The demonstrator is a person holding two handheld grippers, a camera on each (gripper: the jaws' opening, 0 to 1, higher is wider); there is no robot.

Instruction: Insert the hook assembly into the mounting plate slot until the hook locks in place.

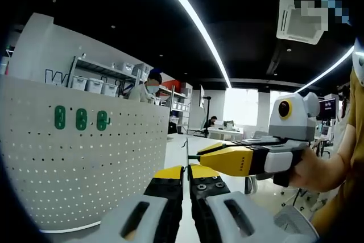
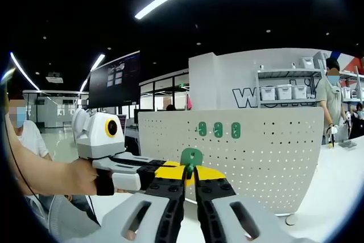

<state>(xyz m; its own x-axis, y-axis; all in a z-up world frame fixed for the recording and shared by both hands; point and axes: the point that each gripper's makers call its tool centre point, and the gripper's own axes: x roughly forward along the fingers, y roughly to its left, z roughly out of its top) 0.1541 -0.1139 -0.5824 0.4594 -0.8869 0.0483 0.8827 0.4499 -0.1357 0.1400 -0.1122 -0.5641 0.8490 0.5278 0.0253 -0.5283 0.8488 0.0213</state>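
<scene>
Far across the white table: curved pegboard (image 2: pixel 250 152) standing upright, serving as the mounting plate, three green hooks (image 2: pixel 218 130) already seated in a row high on its face.
Left gripper (image 1: pixel 186 176): jaws pressed together on a thin dark wire piece rising near the tips; seen reaching in from the left in the right gripper view.
Right gripper (image 2: pixel 190 176): jaws pinching the green hook assembly (image 2: pixel 191 156) between the tips.
Distance: both grippers well apart from the pegboard, hook not yet at a slot.
Doing it well: keep pinch firm, mate parts squarely, then bring toward a free hole beside the seated hooks, pressing straight in until locked.
Risk: likely slipping or twisting if grip loosens.
</scene>
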